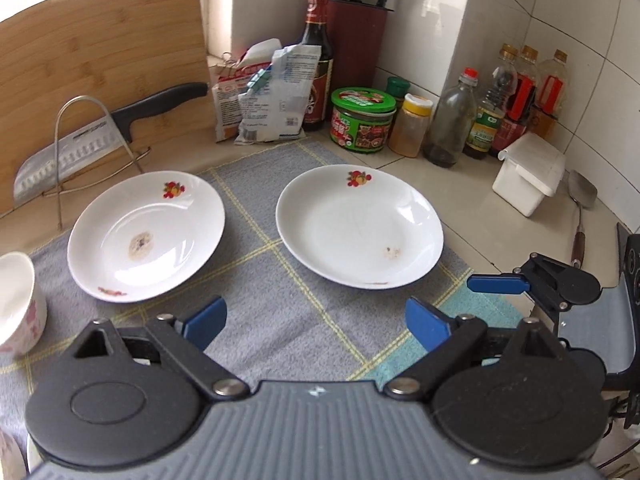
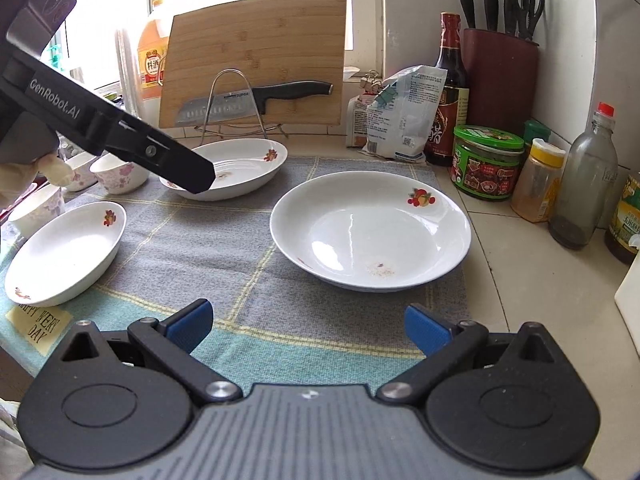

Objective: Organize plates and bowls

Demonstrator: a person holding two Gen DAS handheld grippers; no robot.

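Several white plates with a fruit motif lie on a grey checked cloth (image 1: 256,208). In the left wrist view one plate (image 1: 146,236) is front left and another (image 1: 360,226) front right. My left gripper (image 1: 316,324) is open and empty, just short of both. In the right wrist view the right plate (image 2: 370,230) lies ahead of my open, empty right gripper (image 2: 308,326); a far plate (image 2: 240,168) and a near-left plate (image 2: 64,252) also show. Small floral bowls (image 2: 120,174) stand at far left; one shows in the left wrist view (image 1: 18,304).
A cleaver in a wire rack (image 1: 72,148) leans on a bamboo board (image 1: 104,40). Sauce bottle (image 1: 318,60), green-lidded jar (image 1: 362,120), spice jar, oil bottles, knife block (image 1: 356,36), white box (image 1: 528,174) and a spatula (image 1: 582,208) line the tiled corner.
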